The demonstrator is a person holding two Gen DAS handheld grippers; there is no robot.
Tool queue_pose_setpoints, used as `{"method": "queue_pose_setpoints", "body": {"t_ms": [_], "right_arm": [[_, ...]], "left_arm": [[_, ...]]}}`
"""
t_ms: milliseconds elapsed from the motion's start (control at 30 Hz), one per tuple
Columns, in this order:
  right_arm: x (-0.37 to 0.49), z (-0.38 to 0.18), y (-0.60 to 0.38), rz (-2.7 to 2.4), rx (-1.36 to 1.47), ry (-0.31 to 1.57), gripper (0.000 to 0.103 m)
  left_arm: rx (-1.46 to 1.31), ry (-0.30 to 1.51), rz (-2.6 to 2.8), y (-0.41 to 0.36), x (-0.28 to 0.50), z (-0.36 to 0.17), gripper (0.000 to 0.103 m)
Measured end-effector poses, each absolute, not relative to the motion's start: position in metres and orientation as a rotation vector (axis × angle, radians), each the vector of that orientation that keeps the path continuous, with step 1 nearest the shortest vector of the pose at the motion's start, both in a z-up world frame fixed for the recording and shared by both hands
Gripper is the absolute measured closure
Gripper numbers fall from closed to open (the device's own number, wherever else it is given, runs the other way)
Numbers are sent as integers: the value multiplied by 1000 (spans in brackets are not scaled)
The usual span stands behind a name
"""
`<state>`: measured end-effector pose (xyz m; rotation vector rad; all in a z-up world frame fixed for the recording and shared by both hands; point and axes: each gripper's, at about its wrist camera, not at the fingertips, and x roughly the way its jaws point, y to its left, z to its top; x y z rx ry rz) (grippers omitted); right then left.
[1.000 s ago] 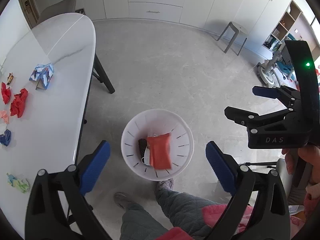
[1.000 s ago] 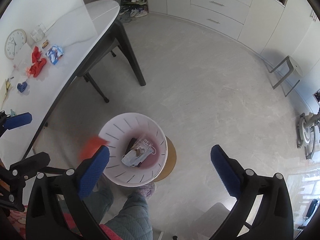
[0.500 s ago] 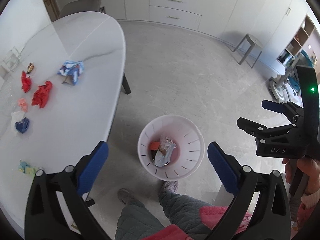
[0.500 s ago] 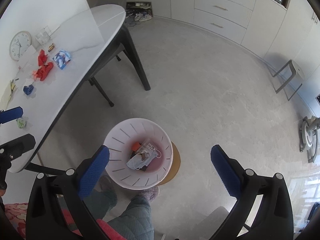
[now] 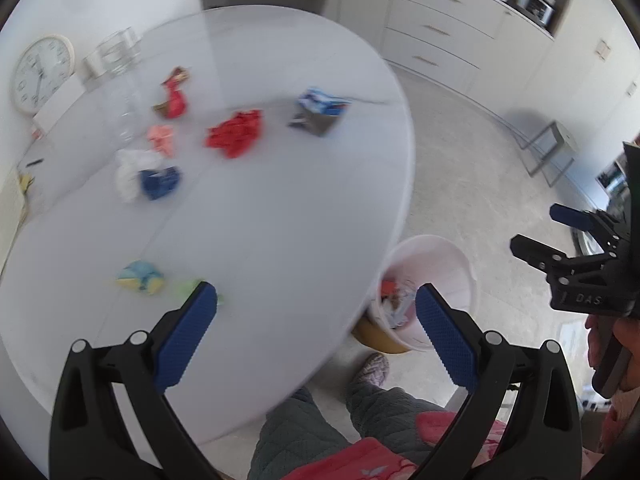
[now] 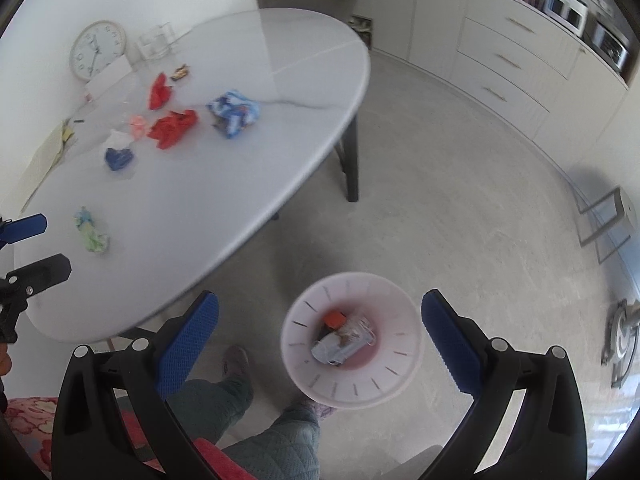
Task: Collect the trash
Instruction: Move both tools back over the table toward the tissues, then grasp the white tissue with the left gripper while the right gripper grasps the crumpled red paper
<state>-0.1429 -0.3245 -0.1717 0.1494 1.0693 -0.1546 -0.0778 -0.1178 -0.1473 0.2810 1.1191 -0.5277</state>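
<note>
On the left of the white oval worktop (image 6: pixel 248 148), nearest the grippers, lies a crumpled yellow, blue and green wrapper (image 6: pixel 91 232). Further back cluster a white tissue wad (image 5: pixel 130 170), a scrunched dark blue wrapper (image 6: pixel 118 157), a small pink scrap (image 5: pixel 161 140) and two crumpled red papers (image 6: pixel 173 128), with a folded blue-and-white printed packet (image 6: pixel 234 114) to their right. All look light, soft and crushable; I judge a pinch across the highest fold of each would hold it, though foil wrappers may slip. The left gripper (image 5: pixel 316 316) hangs over the worktop's near edge, jaws spread wide and empty. To the right, on the floor, stands the white slotted plastic wastebasket (image 6: pixel 394 376), already holding a mask, an orange piece and other scraps. The right gripper (image 6: pixel 320 328) hovers above it, also wide apart with nothing between its pads.

The right wrist view looks straight down into the basket; the left wrist view shows it half hidden behind the worktop rim, but brings the litter closer, though blurred.
</note>
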Motion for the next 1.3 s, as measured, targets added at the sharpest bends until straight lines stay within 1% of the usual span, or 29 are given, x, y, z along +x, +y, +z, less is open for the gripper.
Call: {"method": "queue_pose_setpoints", "body": {"t_ms": [267,600,767,1067,1300], "right_arm": [[-86,-162,-243,-100,127,1038,2],[-36,-163,-191,-119,147,1033,2],[-20,-161,-185,-142,156,1047,2],[8,-165,-187,-128,171,1058,2],[49,-175,-186,-65,190,1069,2]], "left_arm": [[185,1108,-413,-14,-14,-147,8],[165,1098,-402,53,40,-159,8],[146,1108,-421,61,55,-164,8],[143,1137,-452,52,80,-178,8],[90,1186,-428,28,139,-196,8]]}}
